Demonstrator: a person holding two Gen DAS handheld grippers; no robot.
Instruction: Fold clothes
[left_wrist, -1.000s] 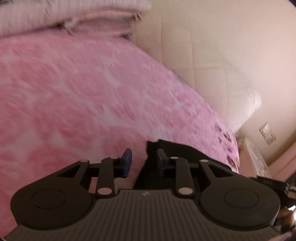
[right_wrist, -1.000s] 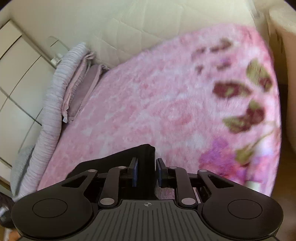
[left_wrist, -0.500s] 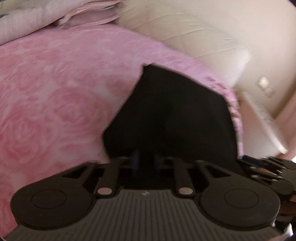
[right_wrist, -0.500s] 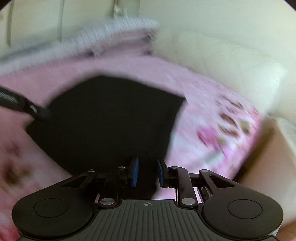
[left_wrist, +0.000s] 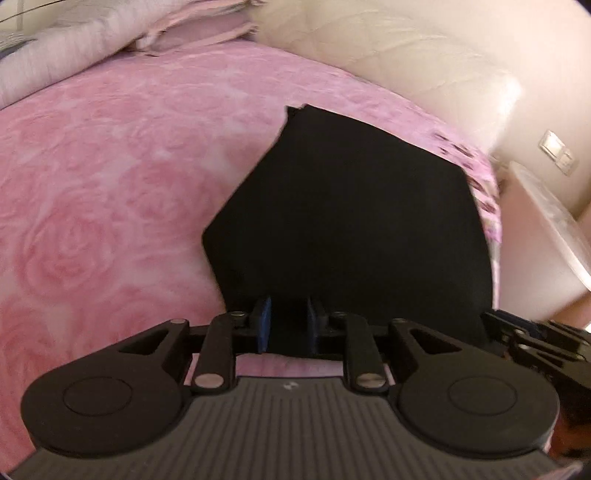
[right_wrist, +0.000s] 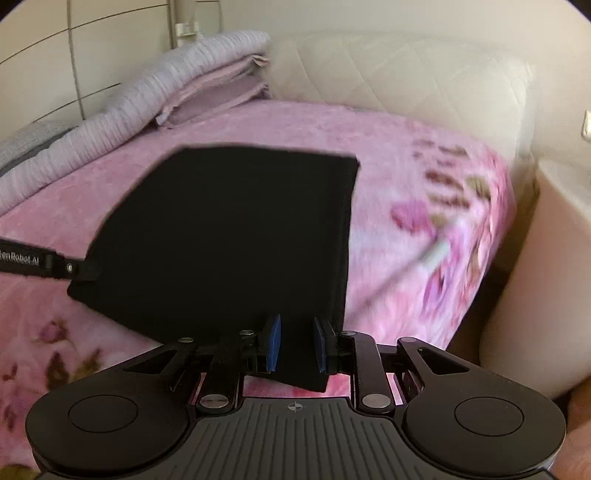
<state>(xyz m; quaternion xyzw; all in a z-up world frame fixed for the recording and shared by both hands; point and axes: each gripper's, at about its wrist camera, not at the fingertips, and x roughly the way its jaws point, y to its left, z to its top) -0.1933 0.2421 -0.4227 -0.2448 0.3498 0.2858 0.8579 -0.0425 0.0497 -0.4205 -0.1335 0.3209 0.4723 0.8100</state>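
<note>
Fingers of the left gripper (left_wrist: 287, 325) and right gripper (right_wrist: 295, 343) each stand parted with the near edge of the black garment (right_wrist: 229, 229) between them, though whether they pinch it I cannot tell. Keeping both corners level and taut should land the fold square. The garment spreads over the pink blanket (left_wrist: 110, 184) on the bed; pillows (right_wrist: 155, 103) and headboard (right_wrist: 388, 70) sit well clear.

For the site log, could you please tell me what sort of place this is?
Most likely a bedroom: a bed with a pink rose-patterned blanket, a cream quilted headboard and folded bedding stacked by it.
</note>
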